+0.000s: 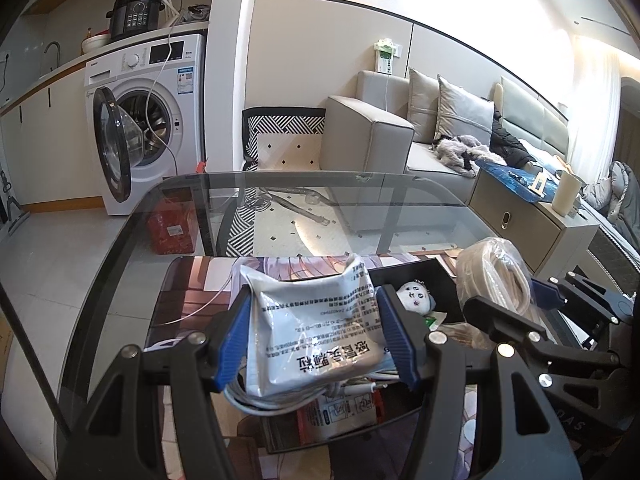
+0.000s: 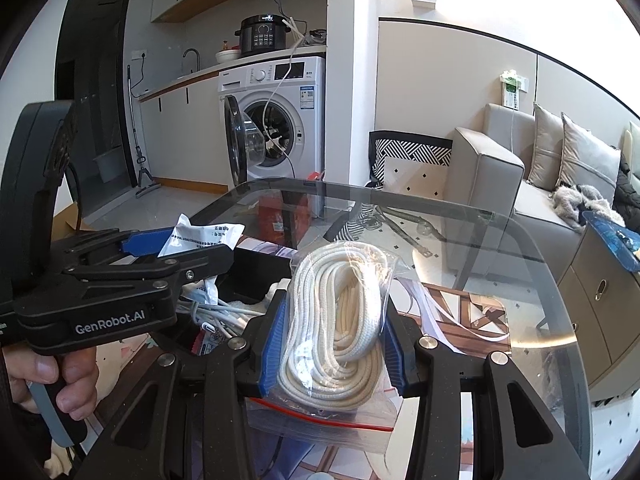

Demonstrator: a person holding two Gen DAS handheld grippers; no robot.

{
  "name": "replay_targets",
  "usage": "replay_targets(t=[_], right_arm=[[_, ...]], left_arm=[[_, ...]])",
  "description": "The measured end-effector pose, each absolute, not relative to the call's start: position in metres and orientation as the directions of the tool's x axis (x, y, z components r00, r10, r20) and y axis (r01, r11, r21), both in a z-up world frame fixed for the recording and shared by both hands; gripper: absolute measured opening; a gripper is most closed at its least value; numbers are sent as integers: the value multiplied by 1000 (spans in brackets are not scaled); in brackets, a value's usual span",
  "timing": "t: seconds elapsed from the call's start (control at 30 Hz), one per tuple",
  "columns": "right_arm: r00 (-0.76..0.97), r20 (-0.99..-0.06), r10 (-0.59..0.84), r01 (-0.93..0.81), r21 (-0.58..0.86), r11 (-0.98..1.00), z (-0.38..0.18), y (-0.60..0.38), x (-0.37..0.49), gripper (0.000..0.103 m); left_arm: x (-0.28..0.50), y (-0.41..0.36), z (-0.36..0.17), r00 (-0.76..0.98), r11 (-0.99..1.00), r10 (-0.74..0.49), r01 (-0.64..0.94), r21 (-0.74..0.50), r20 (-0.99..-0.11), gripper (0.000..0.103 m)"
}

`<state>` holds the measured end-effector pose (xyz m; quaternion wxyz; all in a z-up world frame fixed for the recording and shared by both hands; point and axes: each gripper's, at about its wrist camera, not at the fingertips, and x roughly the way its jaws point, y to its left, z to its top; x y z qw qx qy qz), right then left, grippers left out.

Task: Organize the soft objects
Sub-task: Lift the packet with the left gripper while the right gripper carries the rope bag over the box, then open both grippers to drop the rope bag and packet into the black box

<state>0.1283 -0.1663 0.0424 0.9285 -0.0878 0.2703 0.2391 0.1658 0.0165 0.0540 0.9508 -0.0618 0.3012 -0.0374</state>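
Note:
My left gripper (image 1: 316, 336) is shut on a white printed packet (image 1: 316, 320), held above a black box (image 1: 416, 276) on the glass table (image 1: 120, 248). White cables (image 1: 280, 398) hang under the packet. In the box lies a small white plush doll (image 1: 416, 296). My right gripper (image 2: 336, 340) is shut on a clear zip bag of coiled white rope (image 2: 340, 320), also over the table. The rope bag (image 1: 496, 276) and the right gripper (image 1: 516, 300) show at the right of the left wrist view. The left gripper (image 2: 176, 248) with its packet (image 2: 200, 236) shows at the left of the right wrist view, held by a hand (image 2: 60, 380).
A printed mat (image 1: 192, 284) lies under the box. Beyond the table stand a washing machine (image 1: 152, 120) with its door open, a red container (image 1: 172, 228) on the floor, a grey sofa (image 1: 400, 136) with cushions and a low cabinet (image 1: 532, 216).

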Motion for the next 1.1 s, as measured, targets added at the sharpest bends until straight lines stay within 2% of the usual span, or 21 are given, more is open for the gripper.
replay_targets(t=[0.37, 0.4, 0.53, 0.6, 0.73, 0.83, 0.93, 0.97, 1.1], right_arm=[[733, -542, 411, -495, -10, 869, 38, -162, 144, 43], [729, -545, 415, -501, -12, 865, 36, -161, 145, 46], [739, -534, 411, -518, -62, 853, 33, -158, 138, 73], [749, -529, 399, -512, -81, 855, 33, -159, 135, 80], [755, -531, 385, -504, -94, 859, 32, -163, 131, 85], [763, -532, 366, -483, -93, 871, 32, -170, 128, 89], [768, -528, 363, -470, -81, 879, 33, -178, 125, 97], [771, -526, 359, -467, -82, 881, 34, -179, 123, 98], [776, -523, 352, -463, -94, 881, 34, -182, 115, 101]], left_arm=[[180, 16, 41, 801, 990, -112, 37, -138, -589, 61], [181, 16, 39, 797, 989, -116, 40, -139, -593, 61], [182, 16, 36, 790, 989, -120, 44, -140, -602, 63], [182, 17, 35, 787, 989, -123, 45, -142, -605, 64], [180, 14, 35, 784, 990, -122, 52, -131, -609, 71], [176, 12, 36, 788, 992, -110, 53, -112, -606, 85], [170, 14, 38, 792, 989, -130, 63, -132, -596, 94], [168, 15, 39, 793, 989, -129, 61, -132, -596, 102], [158, 17, 40, 799, 991, -115, 54, -120, -590, 103]])
